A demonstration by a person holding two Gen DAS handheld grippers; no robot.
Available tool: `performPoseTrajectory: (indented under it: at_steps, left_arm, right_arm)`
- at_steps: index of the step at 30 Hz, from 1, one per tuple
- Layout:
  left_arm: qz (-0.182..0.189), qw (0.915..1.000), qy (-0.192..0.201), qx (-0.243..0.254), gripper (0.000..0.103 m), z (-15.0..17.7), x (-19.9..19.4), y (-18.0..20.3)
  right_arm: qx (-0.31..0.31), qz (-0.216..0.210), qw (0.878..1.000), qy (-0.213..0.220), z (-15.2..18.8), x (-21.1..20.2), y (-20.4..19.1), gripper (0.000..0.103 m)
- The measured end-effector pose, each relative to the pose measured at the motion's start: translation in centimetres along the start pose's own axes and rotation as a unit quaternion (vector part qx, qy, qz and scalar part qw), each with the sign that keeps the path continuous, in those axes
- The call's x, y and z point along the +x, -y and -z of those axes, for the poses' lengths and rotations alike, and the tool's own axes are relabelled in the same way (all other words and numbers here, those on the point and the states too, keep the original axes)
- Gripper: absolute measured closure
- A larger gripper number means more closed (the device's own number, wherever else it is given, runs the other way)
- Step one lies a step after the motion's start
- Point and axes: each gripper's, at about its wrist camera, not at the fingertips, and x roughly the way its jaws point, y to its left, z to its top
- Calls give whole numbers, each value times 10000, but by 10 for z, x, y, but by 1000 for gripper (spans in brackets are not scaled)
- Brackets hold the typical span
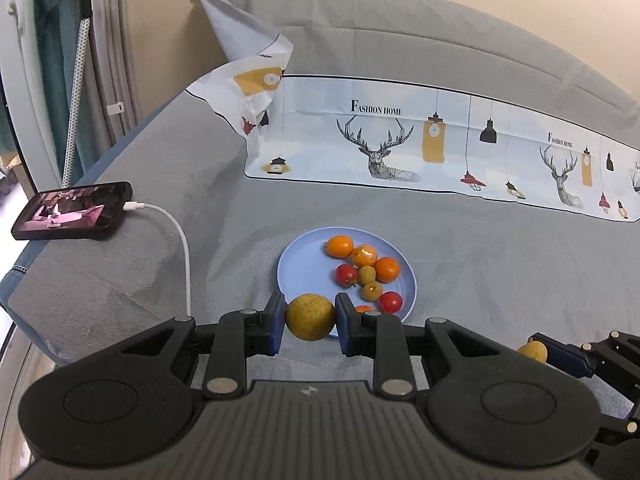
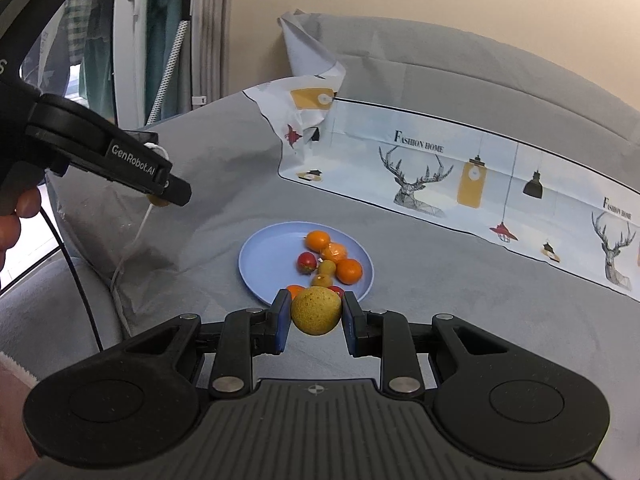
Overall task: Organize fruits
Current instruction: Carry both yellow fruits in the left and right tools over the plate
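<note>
Left claw clamped on a round yellow-green fruit, held over the near rim of the blue plate. Right claw grips a second yellow-green fruit, likewise at the near rim. Both near-spherical, no clear long axis. On the plate, mid-bed: about four oranges, one half hidden; two tomatoes; two small greenish fruits. A phone lies at the bed's left edge.

Matt speckled yellow-green fruit, glossy red tomatoes, smooth matt blue plate probably plastic, soft napped grey cloth cover, creased printed sheet with slight sheen, matt black plastic left gripper with blue pads, glossy phone screen.
</note>
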Motion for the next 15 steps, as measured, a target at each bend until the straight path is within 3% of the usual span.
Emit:
performPoseTrajectory:
  at_steps: [15]
  left_arm:
    - [-66, 9997, -224, -121, 73, -6, 29, -6]
  right_arm:
    - [36, -21, 9998, -215, -1, 23, 5, 75]
